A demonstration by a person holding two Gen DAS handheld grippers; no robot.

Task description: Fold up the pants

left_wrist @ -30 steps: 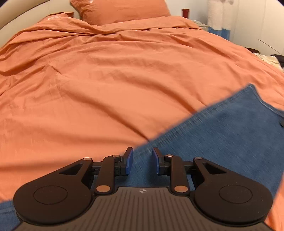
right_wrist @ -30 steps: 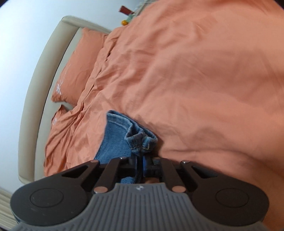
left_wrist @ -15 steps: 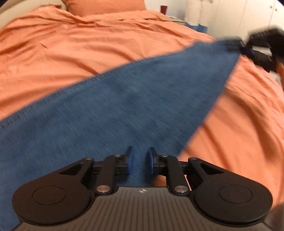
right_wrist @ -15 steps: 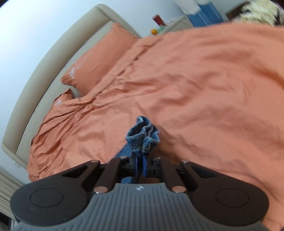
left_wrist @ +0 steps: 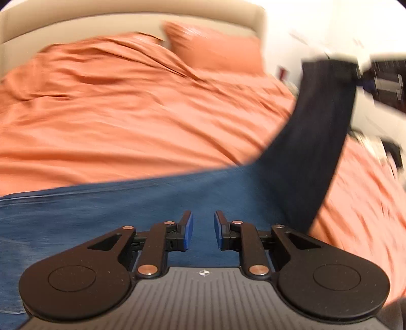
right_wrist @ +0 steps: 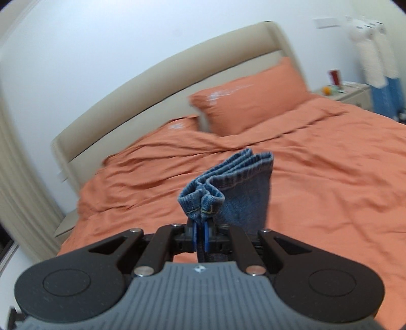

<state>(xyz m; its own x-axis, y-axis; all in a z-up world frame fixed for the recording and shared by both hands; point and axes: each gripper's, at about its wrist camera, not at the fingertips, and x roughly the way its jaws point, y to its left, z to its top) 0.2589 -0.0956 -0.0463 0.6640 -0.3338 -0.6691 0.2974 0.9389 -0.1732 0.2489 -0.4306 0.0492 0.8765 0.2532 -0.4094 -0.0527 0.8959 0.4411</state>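
- Swinging up and round since half a second ago: left wrist view now taking in the headboard (left_wrist: 127, 24) and a pillow (left_wrist: 215, 48), both out of frame before, with heavy blur smearing everything.
- Lying across the orange duvet (left_wrist: 114, 114) on the near side of the headboard: the jeans (left_wrist: 127, 203), spreading flat and blue below the left gripper (left_wrist: 203, 234), then rising on the right as a dark strip toward the upper right corner.
- Hovering over the denim with blue pads (left_wrist: 188, 234) parted by a narrow gap, nothing between them; contact with the cloth impossible to tell.
- Gripping the top end of that raised strip, far right of the headboard: the right gripper (left_wrist: 380, 78), blurred and dark.
- Pinching the gathered hems of the jeans (right_wrist: 228, 187) in the right wrist view: right gripper (right_wrist: 200, 237), jaws nearly closed on the cloth, hem layers fanning out just above the fingertips.
- Hanging lifted clear of the duvet (right_wrist: 330, 190), with two orange pillows (right_wrist: 248, 101) leaning against the headboard (right_wrist: 165, 86) behind.
- Standing right of the headboard: a nightstand (right_wrist: 350, 94) carrying a red item and something small and orange.
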